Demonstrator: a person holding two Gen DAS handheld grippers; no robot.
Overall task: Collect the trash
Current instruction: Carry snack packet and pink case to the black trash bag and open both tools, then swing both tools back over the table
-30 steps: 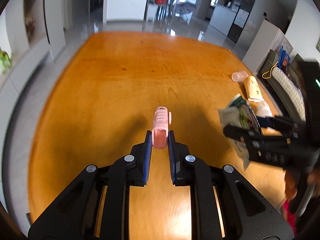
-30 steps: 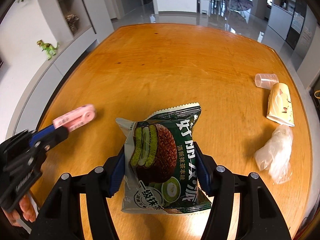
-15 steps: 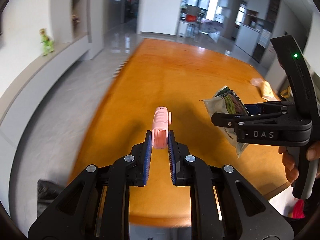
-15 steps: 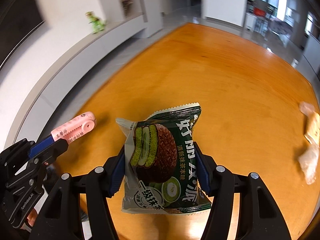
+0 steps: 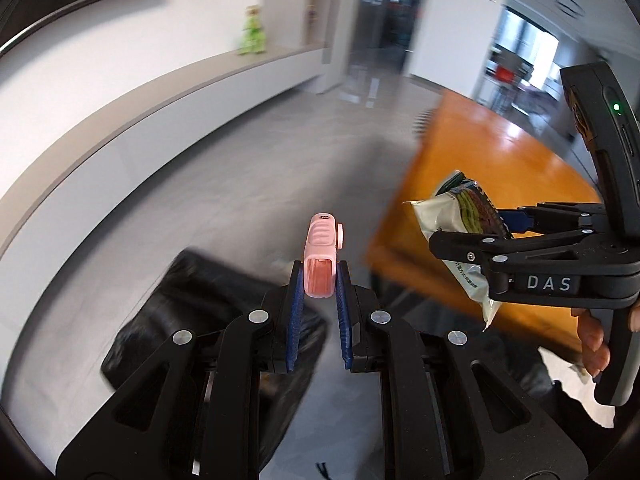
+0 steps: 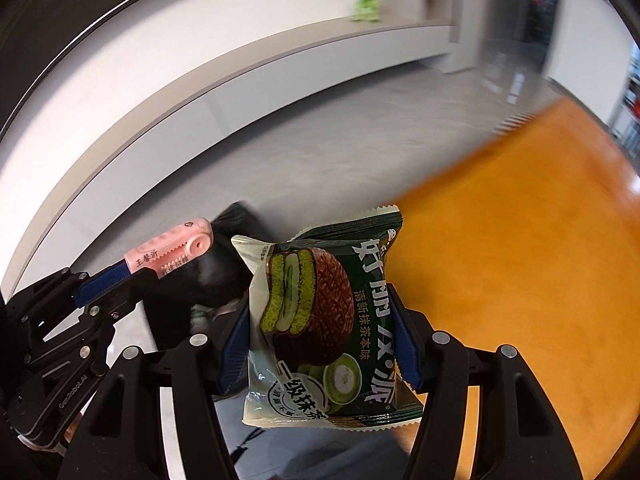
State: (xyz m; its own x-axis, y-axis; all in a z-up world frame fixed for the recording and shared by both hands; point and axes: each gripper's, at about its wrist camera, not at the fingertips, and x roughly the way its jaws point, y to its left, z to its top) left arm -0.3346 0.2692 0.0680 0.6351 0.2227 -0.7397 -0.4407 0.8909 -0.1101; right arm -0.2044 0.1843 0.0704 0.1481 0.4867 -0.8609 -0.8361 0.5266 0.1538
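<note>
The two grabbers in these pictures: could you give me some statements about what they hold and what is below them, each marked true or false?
1. The left gripper holds a pink item between its fingers. True.
2. The right gripper is empty. False: it is shut on a green snack packet.
3. A black bag lies on the grey floor below the left gripper. True.
4. Both grippers hang over the middle of the orange table. False: the table's edge is off to the right, and the left gripper is over the floor.
5. The snack packet is torn open and spilling. False: no tear or spill shows.
</note>
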